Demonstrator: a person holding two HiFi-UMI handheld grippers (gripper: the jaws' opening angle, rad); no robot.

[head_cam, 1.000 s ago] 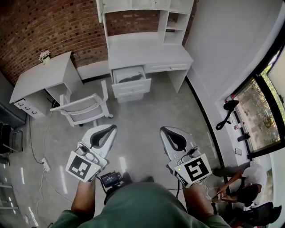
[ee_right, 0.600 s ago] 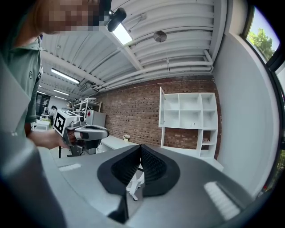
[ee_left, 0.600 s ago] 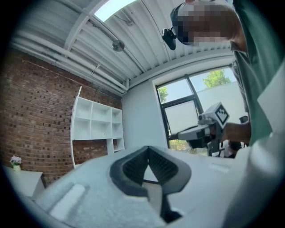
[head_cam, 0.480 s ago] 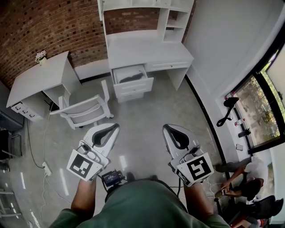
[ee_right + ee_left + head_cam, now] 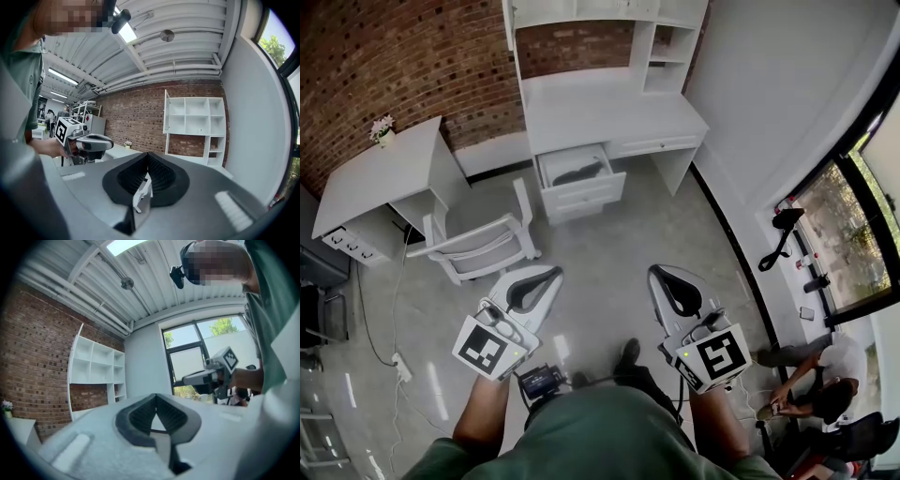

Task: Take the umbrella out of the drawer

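Note:
The dark folded umbrella (image 5: 578,172) lies in the open top drawer (image 5: 581,184) of the white desk (image 5: 614,117), far ahead in the head view. Both grippers are held out level over the floor, well short of the desk. My left gripper (image 5: 551,272) is shut with nothing in it, and its jaws meet at a point in its own view (image 5: 156,397). My right gripper (image 5: 659,271) is also shut and empty (image 5: 148,154). Each gripper appears in the other's view, the right gripper (image 5: 213,376) and the left gripper (image 5: 84,140).
A white chair (image 5: 483,246) stands to the left of the drawer, between me and a white side desk (image 5: 380,173) that bears a small flower pot (image 5: 382,129). A hutch with shelves (image 5: 609,14) tops the main desk. A person (image 5: 811,398) sits by the window at the right.
Both grippers and I have moved forward across the floor toward the desk. The drawer and chair sit a little closer in view, and my shoe now shows below. Jaws stayed shut.

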